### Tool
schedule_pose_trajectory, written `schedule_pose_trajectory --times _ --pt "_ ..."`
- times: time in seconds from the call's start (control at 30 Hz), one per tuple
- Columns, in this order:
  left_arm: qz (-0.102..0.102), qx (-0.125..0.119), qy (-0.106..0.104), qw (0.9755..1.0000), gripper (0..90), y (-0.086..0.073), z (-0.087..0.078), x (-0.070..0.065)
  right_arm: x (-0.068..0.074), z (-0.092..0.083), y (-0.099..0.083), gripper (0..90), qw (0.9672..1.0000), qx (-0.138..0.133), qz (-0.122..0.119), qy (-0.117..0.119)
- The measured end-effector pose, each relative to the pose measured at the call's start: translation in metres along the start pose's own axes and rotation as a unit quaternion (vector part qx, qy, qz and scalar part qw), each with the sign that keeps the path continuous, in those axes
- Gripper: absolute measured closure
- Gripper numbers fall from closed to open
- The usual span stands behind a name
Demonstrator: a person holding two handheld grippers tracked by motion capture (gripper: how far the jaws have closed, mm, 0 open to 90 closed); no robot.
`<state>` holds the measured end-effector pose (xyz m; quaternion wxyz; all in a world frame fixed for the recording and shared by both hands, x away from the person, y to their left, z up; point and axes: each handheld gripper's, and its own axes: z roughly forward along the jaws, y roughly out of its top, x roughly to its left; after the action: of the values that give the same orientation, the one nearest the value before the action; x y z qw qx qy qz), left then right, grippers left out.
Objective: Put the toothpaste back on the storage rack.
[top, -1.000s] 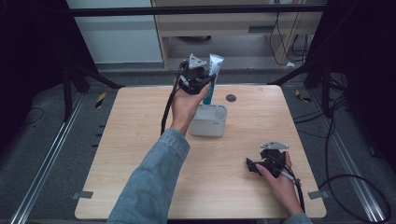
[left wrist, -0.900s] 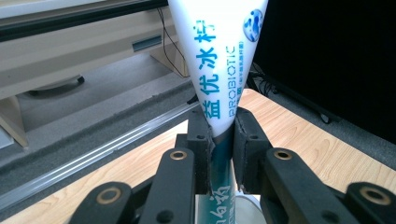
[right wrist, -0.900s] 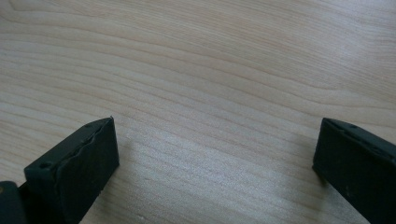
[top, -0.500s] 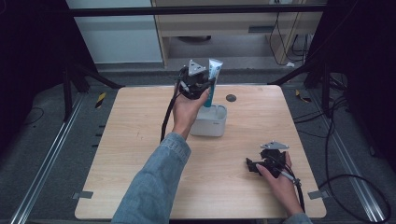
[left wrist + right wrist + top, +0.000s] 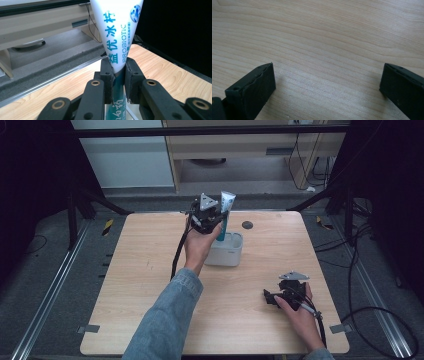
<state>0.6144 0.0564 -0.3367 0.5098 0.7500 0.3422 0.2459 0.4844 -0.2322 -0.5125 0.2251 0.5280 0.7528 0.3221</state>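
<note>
A white and teal toothpaste tube stands upright, its lower end inside a white rectangular cup near the table's far middle. My left gripper is shut on the tube's middle. In the left gripper view the tube rises between the two black jaws, flat crimped end up, with blue print on it; the left gripper pinches it where white turns to teal. My right gripper rests low on the table at the near right, open, with bare wood between its fingers.
A small dark round disc lies on the wooden table behind and right of the cup. Beyond the far edge are a grey floor, a metal rail and a low shelf unit. Black cables trail from both grippers.
The left gripper and tube have shifted slightly; the tube stays upright in the cup. The right gripper has not moved.
</note>
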Motion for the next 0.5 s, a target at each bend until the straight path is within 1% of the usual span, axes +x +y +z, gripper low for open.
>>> schedule_pose_trajectory --times 0.17,0.23,0.3,0.5 --pt "0.0 0.001 -0.001 1.0 78.5 -0.004 0.001 0.0 0.0 0.0 0.0 0.4 1.0 0.0 0.0 0.0" --pt "0.003 0.007 0.0 1.0 78.5 -0.007 0.002 0.0 0.0 0.0 0.0 0.4 1.0 0.0 0.0 0.0" --pt "0.002 0.007 -0.001 1.0 78.5 -0.009 0.003 0.0 0.0 0.0 0.0 0.4 1.0 -0.001 0.0 0.001" --pt "0.01 0.011 -0.001 0.9999 78.5 -0.013 0.006 -0.003 0.0 0.0 0.0 0.4 1.0 -0.001 -0.001 0.0"
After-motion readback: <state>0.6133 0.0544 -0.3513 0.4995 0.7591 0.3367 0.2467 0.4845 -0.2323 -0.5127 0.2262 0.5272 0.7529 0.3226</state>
